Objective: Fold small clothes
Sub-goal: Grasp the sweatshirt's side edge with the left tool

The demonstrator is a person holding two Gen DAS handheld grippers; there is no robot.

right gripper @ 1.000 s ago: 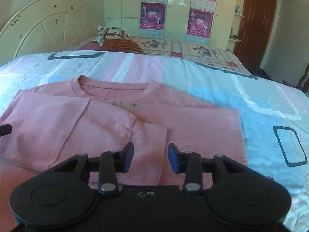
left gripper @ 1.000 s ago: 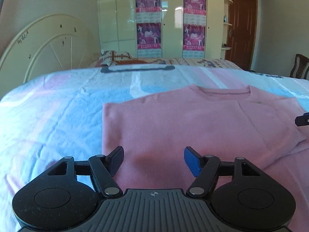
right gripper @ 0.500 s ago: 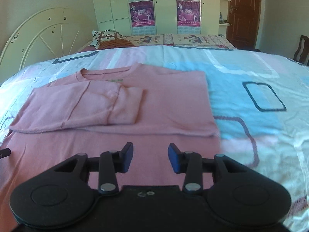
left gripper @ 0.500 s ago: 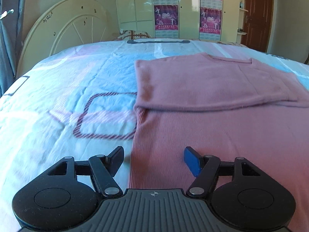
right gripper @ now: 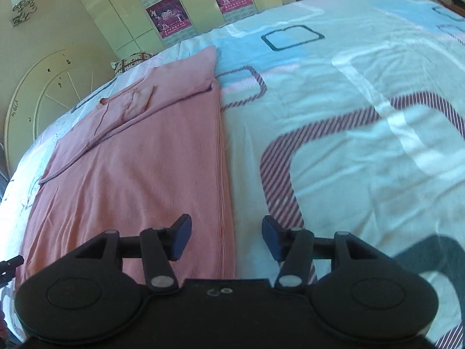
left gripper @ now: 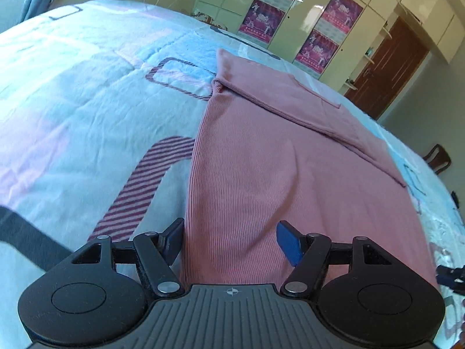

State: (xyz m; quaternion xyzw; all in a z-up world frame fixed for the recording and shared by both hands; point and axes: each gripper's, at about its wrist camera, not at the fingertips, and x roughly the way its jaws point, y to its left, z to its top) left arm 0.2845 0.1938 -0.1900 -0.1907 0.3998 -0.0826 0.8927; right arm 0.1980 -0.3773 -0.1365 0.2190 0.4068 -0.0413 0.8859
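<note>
A pink ribbed top (left gripper: 261,157) lies flat on the bed, its sleeves folded across the chest at the far end. My left gripper (left gripper: 229,241) is open at the top's near left corner, its fingers straddling the left side edge near the hem. In the right wrist view the same top (right gripper: 139,168) shows on the left. My right gripper (right gripper: 226,237) is open over the near right corner, its fingers straddling the right side edge. Neither gripper holds cloth.
The bed cover (right gripper: 348,116) is white with blue, pink and striped patterns. A cream headboard (right gripper: 37,99), a pillow (right gripper: 130,59), a wardrobe with posters (left gripper: 290,20) and a brown door (left gripper: 386,67) stand beyond the bed.
Both grippers have drawn back from the collar end to the hem end and tilted down over the near corners. The right gripper's jaws have opened wider.
</note>
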